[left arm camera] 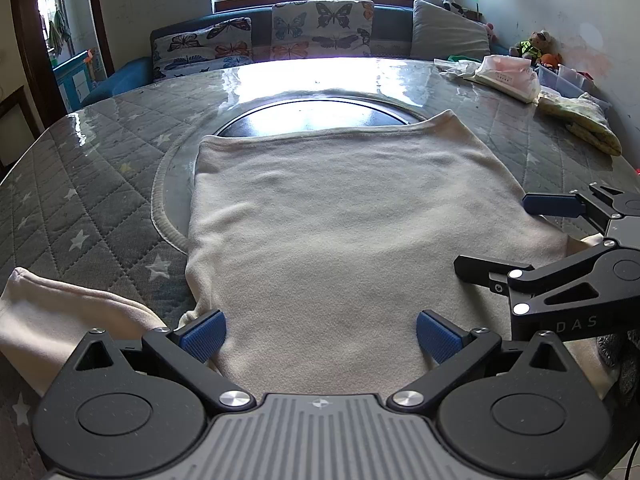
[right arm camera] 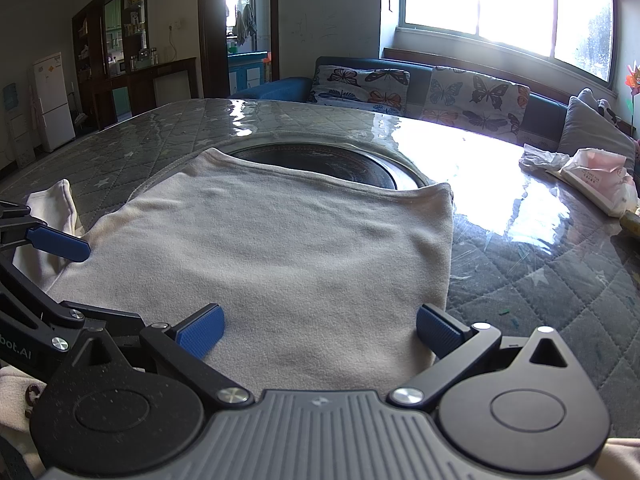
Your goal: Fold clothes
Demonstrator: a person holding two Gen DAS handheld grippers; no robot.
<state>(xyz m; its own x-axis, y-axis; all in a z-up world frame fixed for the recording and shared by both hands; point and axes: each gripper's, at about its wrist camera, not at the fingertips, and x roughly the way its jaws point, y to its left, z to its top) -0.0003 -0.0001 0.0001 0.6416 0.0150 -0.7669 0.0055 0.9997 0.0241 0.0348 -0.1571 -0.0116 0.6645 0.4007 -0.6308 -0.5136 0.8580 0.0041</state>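
A cream fleece garment [left arm camera: 332,220] lies flat on the table, its far hem over the dark round inset; it also shows in the right wrist view [right arm camera: 288,240]. One sleeve [left arm camera: 60,312] sticks out at the left, seen too in the right wrist view [right arm camera: 52,208]. My left gripper [left arm camera: 320,334] is open, hovering over the garment's near left part. My right gripper [right arm camera: 318,330] is open over the near right part. The right gripper appears in the left wrist view [left arm camera: 504,236], open. The left gripper's blue finger [right arm camera: 60,242] shows at the right wrist view's left edge.
The table has a grey quilted star cover [left arm camera: 80,200] under clear plastic and a dark round inset [left arm camera: 312,114]. A tissue pack [left arm camera: 508,76], crumpled plastic and a yellow-green cloth [left arm camera: 580,120] lie at the far right. A sofa with butterfly cushions [left arm camera: 320,28] stands behind.
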